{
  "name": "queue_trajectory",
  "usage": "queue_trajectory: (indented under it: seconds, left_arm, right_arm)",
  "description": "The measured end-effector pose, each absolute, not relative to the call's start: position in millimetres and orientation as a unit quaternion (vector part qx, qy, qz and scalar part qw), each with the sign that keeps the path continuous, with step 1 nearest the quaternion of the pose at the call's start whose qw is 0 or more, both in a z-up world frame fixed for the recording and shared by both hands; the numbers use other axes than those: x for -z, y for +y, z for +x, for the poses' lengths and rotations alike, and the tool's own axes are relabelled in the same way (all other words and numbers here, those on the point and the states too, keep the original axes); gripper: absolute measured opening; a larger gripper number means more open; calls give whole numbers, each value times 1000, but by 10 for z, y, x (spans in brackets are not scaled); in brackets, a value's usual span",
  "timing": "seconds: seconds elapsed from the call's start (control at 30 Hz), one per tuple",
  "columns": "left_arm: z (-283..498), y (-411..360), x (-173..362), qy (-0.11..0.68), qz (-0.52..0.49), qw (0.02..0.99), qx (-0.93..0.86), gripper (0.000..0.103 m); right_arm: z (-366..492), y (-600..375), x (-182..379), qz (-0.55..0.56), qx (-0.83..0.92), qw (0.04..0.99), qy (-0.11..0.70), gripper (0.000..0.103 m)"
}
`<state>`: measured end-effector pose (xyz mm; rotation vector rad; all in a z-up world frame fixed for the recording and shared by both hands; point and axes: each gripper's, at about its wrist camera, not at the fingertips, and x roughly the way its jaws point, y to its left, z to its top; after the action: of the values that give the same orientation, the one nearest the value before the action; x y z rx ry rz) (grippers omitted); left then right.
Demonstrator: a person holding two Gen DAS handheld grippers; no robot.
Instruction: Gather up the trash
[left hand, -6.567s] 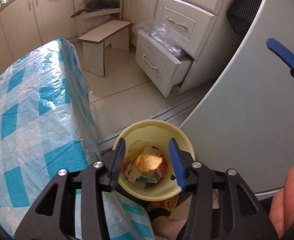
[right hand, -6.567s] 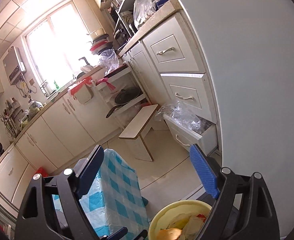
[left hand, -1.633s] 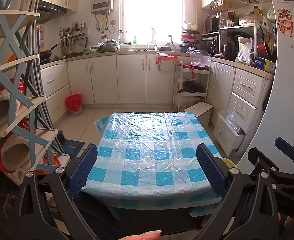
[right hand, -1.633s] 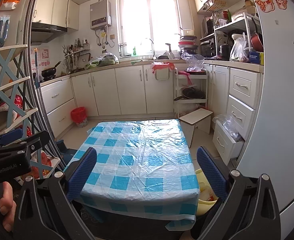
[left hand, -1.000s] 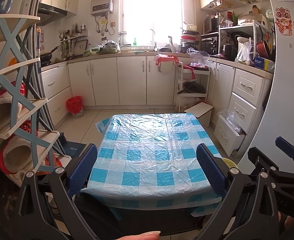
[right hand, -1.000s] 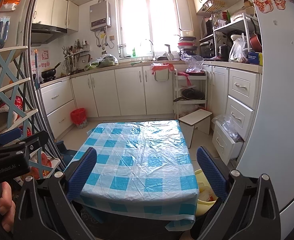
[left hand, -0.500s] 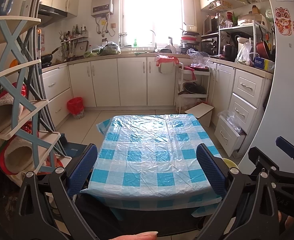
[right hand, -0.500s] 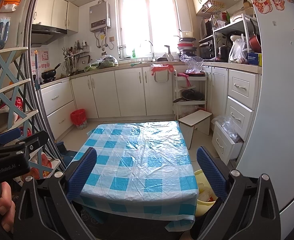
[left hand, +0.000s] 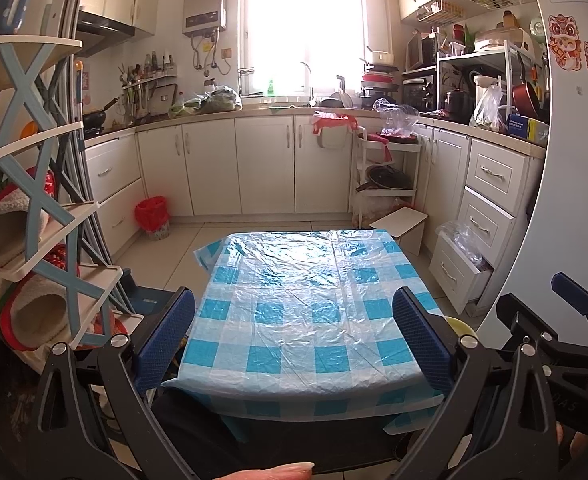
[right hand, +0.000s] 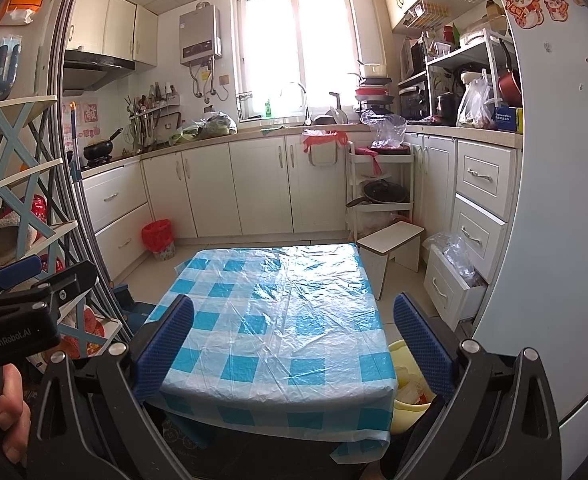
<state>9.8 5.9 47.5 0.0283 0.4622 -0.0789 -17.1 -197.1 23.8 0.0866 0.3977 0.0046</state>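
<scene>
A low table under a blue-and-white checked plastic cloth (left hand: 310,304) stands in the kitchen; it also shows in the right wrist view (right hand: 277,320), with nothing on top. A yellow bin (right hand: 404,390) with paper trash inside sits on the floor at the table's right front corner; only its rim (left hand: 458,323) shows in the left wrist view. My left gripper (left hand: 294,336) is open and empty, held before the table's near edge. My right gripper (right hand: 289,340) is open and empty, level with it. Each gripper shows at the edge of the other's view.
A white fridge (right hand: 554,200) rises at the right, beside an open drawer holding a plastic bag (right hand: 454,256). A small stool (right hand: 392,246) stands beyond the table. A shoe rack (left hand: 33,216) stands at the left. A red bin (left hand: 152,216) sits by the far cabinets.
Several seconds ago my left gripper hung over the yellow bin. Both grippers have since pulled back and face the table. Over the last second almost nothing moved.
</scene>
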Motion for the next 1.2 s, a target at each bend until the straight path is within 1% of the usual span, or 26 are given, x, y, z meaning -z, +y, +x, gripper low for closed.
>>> queue_trajectory:
  seconds: [1.2]
  left_arm:
    - [119,119,-470,234,14,971,43,95]
  right_arm:
    - [-165,-1937,-209,42,-5,978,202,96]
